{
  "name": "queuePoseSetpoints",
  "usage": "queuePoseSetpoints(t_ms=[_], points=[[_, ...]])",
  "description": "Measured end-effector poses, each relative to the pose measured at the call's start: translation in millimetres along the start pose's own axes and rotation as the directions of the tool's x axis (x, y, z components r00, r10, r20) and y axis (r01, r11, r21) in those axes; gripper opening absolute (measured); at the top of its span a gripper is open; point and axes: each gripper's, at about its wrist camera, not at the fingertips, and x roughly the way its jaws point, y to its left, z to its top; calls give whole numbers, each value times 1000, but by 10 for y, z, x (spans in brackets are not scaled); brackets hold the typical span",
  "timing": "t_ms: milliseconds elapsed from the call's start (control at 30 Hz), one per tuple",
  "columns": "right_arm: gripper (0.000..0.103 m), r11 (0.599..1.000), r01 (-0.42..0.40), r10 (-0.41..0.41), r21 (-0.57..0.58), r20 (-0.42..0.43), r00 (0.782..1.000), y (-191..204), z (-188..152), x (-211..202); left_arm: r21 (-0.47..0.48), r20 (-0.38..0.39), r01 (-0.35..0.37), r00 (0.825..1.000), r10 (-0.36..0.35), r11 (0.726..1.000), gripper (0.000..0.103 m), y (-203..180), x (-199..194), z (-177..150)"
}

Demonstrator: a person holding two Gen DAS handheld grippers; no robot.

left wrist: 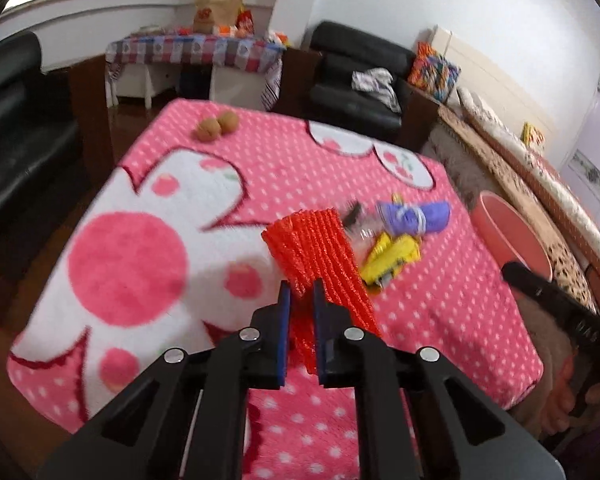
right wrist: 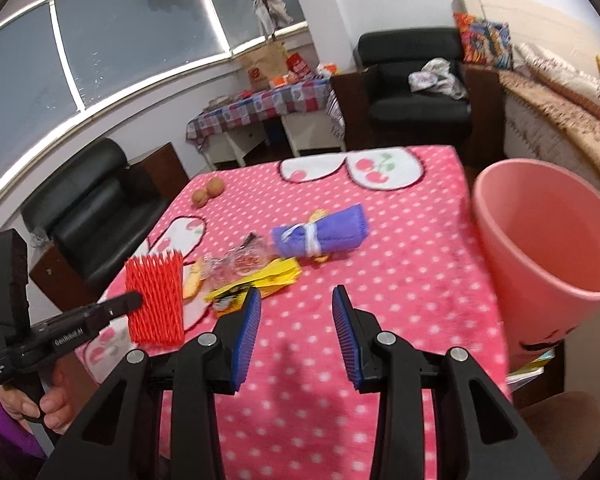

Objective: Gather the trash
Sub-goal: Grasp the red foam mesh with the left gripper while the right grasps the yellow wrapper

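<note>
My left gripper (left wrist: 302, 286) is shut on the lower edge of a red foam net sleeve (left wrist: 316, 248), which stands tilted over the pink dotted table cover (left wrist: 440, 300). In the right wrist view the same net (right wrist: 156, 296) hangs at the left, pinched by the left gripper (right wrist: 135, 301). My right gripper (right wrist: 297, 292) is open above the cover with nothing between its fingers. Just beyond it lie a yellow wrapper (right wrist: 260, 280), a crumpled clear wrapper (right wrist: 236, 260) and a rolled purple cloth (right wrist: 320, 232). A pink bin (right wrist: 484, 216) stands off the table's right edge, empty inside.
Two walnuts (right wrist: 208, 192) lie near the table's far left corner. Black armchairs (right wrist: 416, 92) stand behind and left of the table, and a bed (right wrist: 560, 112) runs along the right. A hand (right wrist: 40, 404) holds the left gripper's handle at the lower left.
</note>
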Motion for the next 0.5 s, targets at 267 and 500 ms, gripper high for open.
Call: queuePoseSetpoints(t_ms=[267,500], points=[[39,993,-77,88,88,-122,989,160,52,438,-35,123,4,992,0,999,10,146,-207,160],[51,973,-54,98,225,-194,976,174,141,863,-34,171,18,985,-12,999,10,257,-263,248]])
